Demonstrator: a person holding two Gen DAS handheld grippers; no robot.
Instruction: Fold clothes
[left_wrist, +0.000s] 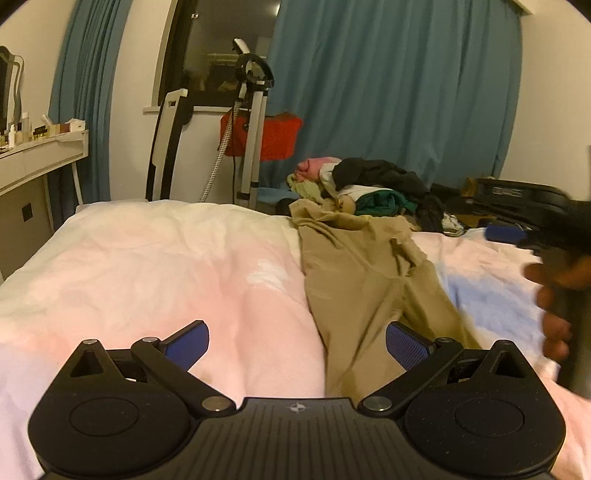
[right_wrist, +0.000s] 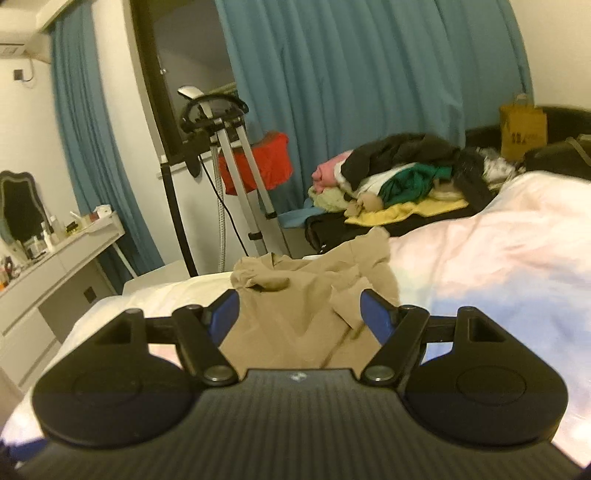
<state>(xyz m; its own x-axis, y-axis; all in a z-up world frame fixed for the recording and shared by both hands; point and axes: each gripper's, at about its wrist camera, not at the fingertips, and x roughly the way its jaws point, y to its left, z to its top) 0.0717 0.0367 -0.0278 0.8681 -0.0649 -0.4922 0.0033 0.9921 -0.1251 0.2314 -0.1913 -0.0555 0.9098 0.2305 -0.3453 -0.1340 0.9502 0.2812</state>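
Note:
Khaki trousers (left_wrist: 362, 273) lie stretched along the pink-and-white bedcover (left_wrist: 166, 266), waist end toward the far edge. My left gripper (left_wrist: 297, 341) hovers over the cover near the trousers' lower leg, jaws wide apart with nothing between them. The right gripper (left_wrist: 506, 233) shows as a blurred black shape with a blue pad at the right edge, held by a hand (left_wrist: 554, 295). In the right wrist view the right gripper (right_wrist: 299, 314) is open above the trousers (right_wrist: 306, 306), its pads clear of the cloth.
A heap of mixed clothes (left_wrist: 373, 181) sits at the far end of the bed (right_wrist: 480, 251). Beyond stand a garment steamer on a stand (left_wrist: 251, 110), a red bag (left_wrist: 273, 136), teal curtains (left_wrist: 388, 81) and a white dresser (left_wrist: 40, 155) at left. A paper bag (right_wrist: 522, 125) sits far right.

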